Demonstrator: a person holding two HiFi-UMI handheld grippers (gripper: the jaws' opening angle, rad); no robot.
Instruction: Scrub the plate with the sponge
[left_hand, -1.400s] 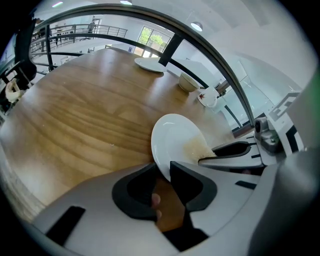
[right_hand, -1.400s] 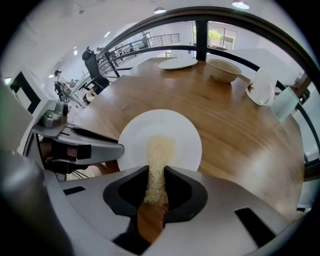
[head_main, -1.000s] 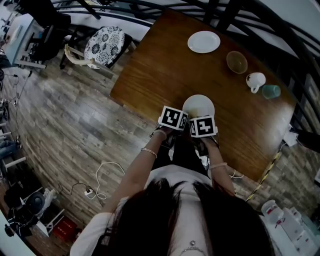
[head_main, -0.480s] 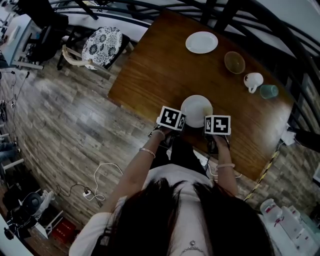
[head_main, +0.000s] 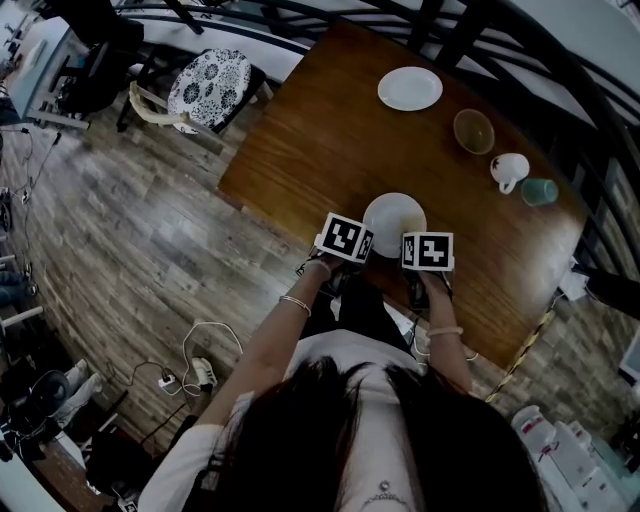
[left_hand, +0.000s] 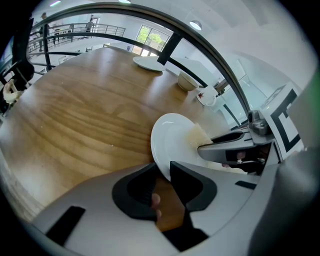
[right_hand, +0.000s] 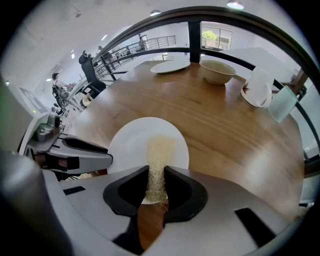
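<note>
My left gripper (left_hand: 162, 175) is shut on the near rim of a white plate (left_hand: 172, 142) and holds it over the near edge of the wooden table (head_main: 320, 130). A pale yellow sponge (right_hand: 157, 165) is clamped in my right gripper (right_hand: 156, 185), and its far end lies flat on the plate's face (right_hand: 130, 145). In the head view the plate (head_main: 394, 215) shows just beyond the two marker cubes, with the left gripper (head_main: 352, 240) and the right gripper (head_main: 425, 250) side by side. The sponge (left_hand: 199, 136) also shows in the left gripper view, pressed on the plate's right side.
Along the table's far side stand a second white plate (head_main: 410, 88), a tan bowl (head_main: 473, 130), a white cup (head_main: 511, 170) tipped on its side and a teal cup (head_main: 540, 190). A chair with a patterned cushion (head_main: 208, 88) stands left of the table.
The right gripper has slid the sponge to the right across the plate, away from the left gripper, then a little back. The left gripper and plate have stayed put.
</note>
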